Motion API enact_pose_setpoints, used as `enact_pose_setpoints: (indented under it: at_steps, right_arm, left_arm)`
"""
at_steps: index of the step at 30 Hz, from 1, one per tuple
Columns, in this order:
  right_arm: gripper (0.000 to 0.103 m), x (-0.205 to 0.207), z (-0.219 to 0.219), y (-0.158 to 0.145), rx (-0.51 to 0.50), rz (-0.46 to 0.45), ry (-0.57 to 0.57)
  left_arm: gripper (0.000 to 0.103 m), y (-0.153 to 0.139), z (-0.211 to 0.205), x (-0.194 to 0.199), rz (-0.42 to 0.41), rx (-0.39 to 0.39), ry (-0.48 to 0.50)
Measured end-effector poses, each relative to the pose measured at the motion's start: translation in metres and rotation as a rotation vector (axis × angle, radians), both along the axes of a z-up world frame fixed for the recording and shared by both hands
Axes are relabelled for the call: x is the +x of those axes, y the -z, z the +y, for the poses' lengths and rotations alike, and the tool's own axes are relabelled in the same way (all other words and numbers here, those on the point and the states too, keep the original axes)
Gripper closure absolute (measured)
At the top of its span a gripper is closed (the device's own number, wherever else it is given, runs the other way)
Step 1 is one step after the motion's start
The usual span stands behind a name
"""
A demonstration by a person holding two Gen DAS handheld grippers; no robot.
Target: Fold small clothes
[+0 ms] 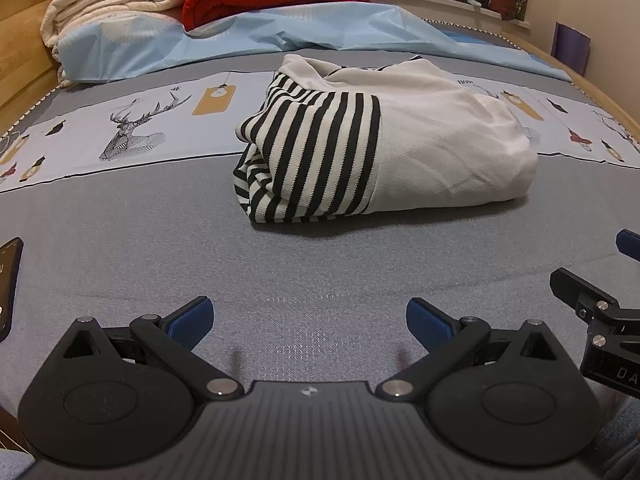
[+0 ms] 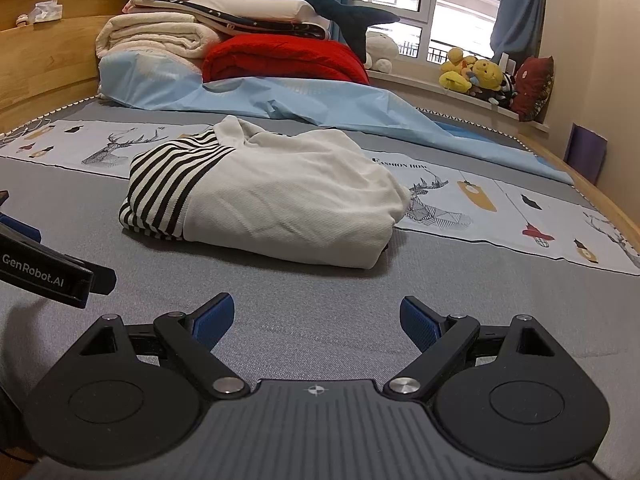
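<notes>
A small white garment with a black-and-white striped sleeve [image 1: 384, 140] [image 2: 272, 196] lies folded into a compact bundle on the grey bed sheet, striped part on its left side. My left gripper [image 1: 310, 322] stands open over bare sheet, short of the bundle, nothing between its blue pads. My right gripper [image 2: 316, 320] is open too, also short of the bundle and holding nothing. Each gripper shows at the edge of the other's view: the right one [image 1: 600, 312] at the right edge, the left one [image 2: 48, 272] at the left edge.
Folded cream blankets [image 2: 156, 36], a red blanket [image 2: 284, 60] and a light blue sheet [image 2: 320, 104] pile up at the bed's far end. A dark phone [image 1: 8, 280] lies at the left. A wooden bed frame [image 2: 44, 80] borders the bed. Plush toys [image 2: 476, 74] line the window sill.
</notes>
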State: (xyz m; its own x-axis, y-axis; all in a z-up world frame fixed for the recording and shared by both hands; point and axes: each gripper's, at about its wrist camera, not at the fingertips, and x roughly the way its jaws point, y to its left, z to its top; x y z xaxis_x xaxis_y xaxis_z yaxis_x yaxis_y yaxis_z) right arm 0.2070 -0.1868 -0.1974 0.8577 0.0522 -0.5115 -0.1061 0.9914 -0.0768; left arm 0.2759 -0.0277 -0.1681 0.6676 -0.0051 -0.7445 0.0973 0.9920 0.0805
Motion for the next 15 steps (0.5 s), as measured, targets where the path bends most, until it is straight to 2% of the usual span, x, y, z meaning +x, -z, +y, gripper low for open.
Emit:
enact_pose_setpoints:
  at_steps: [15]
  right_arm:
    - [0.012,-0.0014,0.0013,-0.0004,-0.005,-0.004,-0.02]
  left_arm:
    - [0.0,0.0004,-0.0019,-0.0005,-0.008,-0.003,-0.004]
